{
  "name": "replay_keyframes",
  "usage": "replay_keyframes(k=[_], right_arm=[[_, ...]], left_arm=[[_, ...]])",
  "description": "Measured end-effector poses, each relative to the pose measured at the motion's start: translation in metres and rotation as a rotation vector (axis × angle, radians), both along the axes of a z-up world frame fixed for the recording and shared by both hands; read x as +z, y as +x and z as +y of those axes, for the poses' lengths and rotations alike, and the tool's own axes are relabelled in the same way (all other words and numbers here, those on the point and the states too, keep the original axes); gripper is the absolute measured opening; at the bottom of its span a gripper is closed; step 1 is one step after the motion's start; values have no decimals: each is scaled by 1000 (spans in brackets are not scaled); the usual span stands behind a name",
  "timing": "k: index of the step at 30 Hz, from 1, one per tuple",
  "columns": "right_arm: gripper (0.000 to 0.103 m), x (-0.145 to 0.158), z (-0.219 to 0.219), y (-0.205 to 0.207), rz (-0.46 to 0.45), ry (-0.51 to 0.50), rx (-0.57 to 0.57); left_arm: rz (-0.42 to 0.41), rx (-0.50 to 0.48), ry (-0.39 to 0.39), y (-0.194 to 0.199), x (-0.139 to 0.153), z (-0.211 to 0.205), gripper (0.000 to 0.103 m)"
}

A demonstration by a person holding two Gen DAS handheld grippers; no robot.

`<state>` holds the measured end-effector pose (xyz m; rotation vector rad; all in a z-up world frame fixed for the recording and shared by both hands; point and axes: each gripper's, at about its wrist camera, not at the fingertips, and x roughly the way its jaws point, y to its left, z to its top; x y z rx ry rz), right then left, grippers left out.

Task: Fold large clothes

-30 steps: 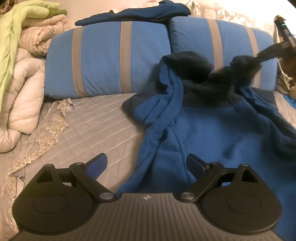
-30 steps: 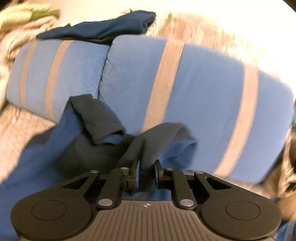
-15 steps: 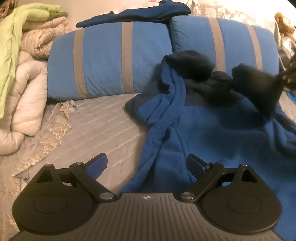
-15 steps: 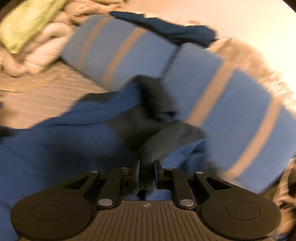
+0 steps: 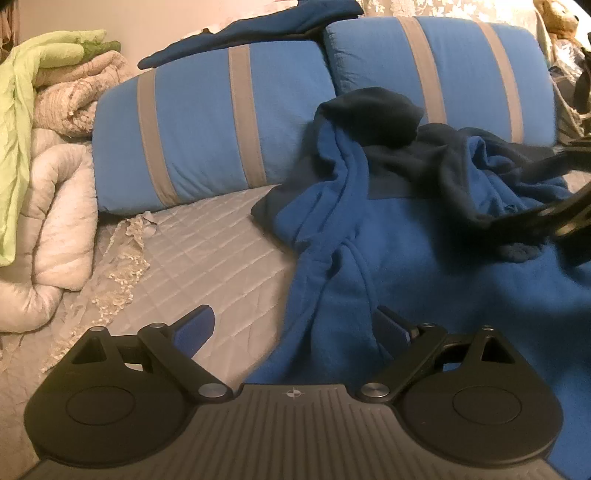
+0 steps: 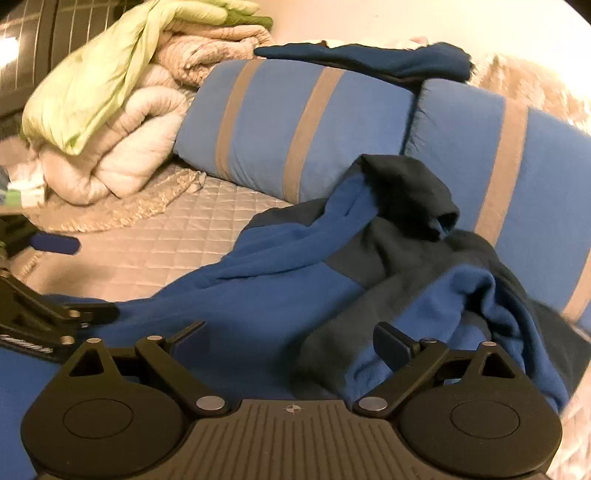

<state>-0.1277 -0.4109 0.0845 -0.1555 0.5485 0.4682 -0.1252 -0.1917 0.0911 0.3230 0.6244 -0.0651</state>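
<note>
A large blue fleece hoodie (image 5: 424, 266) (image 6: 258, 295) lies spread on the bed, its dark navy hood (image 5: 373, 114) (image 6: 406, 184) propped against the pillows. One sleeve with a dark cuff (image 6: 369, 317) is laid across the chest. My left gripper (image 5: 293, 325) is open, straddling the hoodie's left edge near the hem. My right gripper (image 6: 291, 332) is open just behind the folded sleeve, with nothing between its fingers. It shows blurred at the right edge of the left wrist view (image 5: 565, 206). The left gripper (image 6: 74, 278) appears at the far left of the right wrist view.
Two blue pillows with grey stripes (image 5: 207, 122) (image 5: 461, 74) stand along the back, a navy garment (image 5: 258, 26) on top. Rolled pale duvets (image 5: 48, 206) and a green cloth (image 5: 22, 110) fill the left. Grey quilted bedspread (image 5: 207, 251) lies left of the hoodie.
My right gripper carried the dark-cuffed sleeve across the hoodie, then opened and let it drop onto the chest. The left gripper stayed open and hardly moved.
</note>
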Motion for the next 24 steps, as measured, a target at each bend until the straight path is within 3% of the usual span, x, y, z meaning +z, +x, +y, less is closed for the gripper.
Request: replay_keyframes(k=[3, 8, 13, 24], right_arm=[[95, 5, -30, -1, 48, 77, -71], [95, 0, -89, 9, 225, 304, -279], [89, -9, -116, 16, 269, 309, -356], [67, -25, -153, 43, 397, 485, -433]], left_arm=[[-2, -3, 32, 0, -1, -4, 94], [-3, 1, 62, 0, -2, -8, 94], [-2, 9, 37, 0, -2, -4, 94], [-22, 40, 45, -2, 0, -3, 94]])
